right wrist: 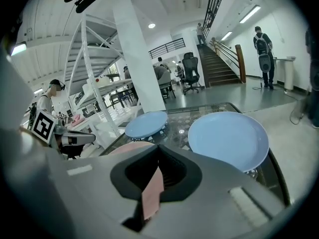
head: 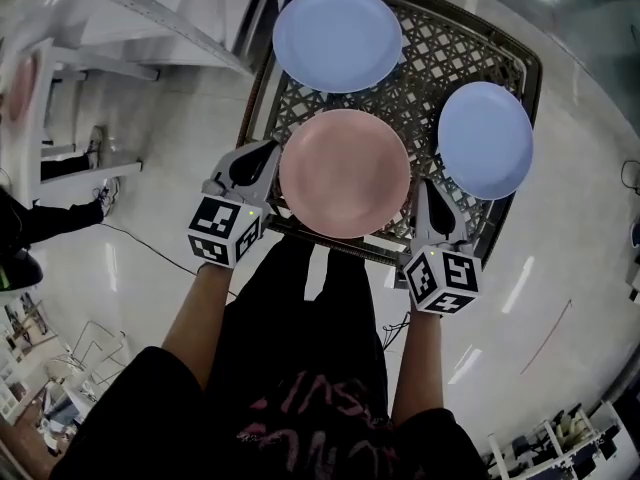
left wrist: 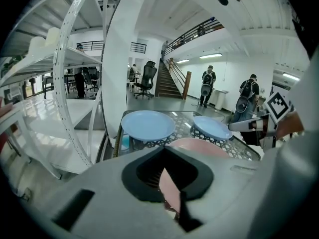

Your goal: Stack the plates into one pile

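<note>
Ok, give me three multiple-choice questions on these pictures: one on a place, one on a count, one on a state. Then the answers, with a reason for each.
1. Where is the pink plate?
A. on the floor
B. between the left claw and right claw
C. on a chair

2. How many blue plates lie on the table?
A. one
B. two
C. four

3. What state is the left claw in?
A. shut on the pink plate's rim
B. wide open, empty
C. shut on a cup

Answers:
1 B: the head view shows a claw at each side of its rim.
2 B: one lies at the far side, one at the right.
3 A: its own view shows the pink rim pinched between the jaws.
</note>
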`<state>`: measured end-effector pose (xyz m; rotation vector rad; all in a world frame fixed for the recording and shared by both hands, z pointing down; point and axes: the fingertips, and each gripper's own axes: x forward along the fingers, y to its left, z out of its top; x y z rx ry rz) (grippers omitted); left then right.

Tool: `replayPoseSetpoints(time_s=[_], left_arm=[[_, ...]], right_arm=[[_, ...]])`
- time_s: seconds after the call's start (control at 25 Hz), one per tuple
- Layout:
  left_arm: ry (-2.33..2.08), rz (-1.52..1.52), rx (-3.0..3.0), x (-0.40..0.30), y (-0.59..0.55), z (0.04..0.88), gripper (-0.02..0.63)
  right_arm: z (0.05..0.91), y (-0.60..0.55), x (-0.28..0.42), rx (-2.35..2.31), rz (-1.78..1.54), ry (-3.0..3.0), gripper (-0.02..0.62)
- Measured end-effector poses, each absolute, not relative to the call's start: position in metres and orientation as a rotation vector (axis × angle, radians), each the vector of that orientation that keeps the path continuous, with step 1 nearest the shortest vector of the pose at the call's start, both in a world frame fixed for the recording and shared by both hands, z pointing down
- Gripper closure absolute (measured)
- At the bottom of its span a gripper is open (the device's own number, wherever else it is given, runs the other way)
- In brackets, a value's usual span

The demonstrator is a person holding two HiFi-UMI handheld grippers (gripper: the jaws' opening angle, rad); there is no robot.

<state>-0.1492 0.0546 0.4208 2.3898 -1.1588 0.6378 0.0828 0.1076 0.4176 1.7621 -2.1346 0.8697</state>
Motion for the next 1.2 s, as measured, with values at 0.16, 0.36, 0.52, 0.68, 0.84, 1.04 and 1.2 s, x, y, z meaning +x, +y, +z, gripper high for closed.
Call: replayPoseSetpoints(time_s=[0.16,0.36,0.52,0.68,0.84,1.04,1.2], left_arm=[[-1.141,0.681,2.362,-0.148,0.058,0.438,0.604],[-1.123,0.724,2.341,-0.147,0.062,0.454,0.6],[-1.131,0.741,2.313,-0.15,0.062,0.467,0.562],[-1.112,0.778,2.288,-0.149,0.064,0.481,0.502],[-1.093,0.827,2.269,-0.147,0.069,0.493,0.466],[-1.069,0.862,2.246,-0.147,0.07,0.507,0.453],[-1.079,0.846,2.211,-0.149,0.069,0.514,0.458]], right_arm=[[0.431,0.111,0.084,1.759,0.915,-2.119,0.57],[0.448,0.115,0.085,1.74,0.963,-2.081,0.544],[0.463,0.116,0.083,1.716,0.978,-2.046,0.52],[0.478,0.121,0.083,1.699,1.012,-2.004,0.503],[0.494,0.127,0.082,1.668,1.048,-1.957,0.483],[0.508,0.128,0.081,1.659,1.075,-1.926,0.469],[0.513,0.127,0.077,1.645,1.093,-1.926,0.462]])
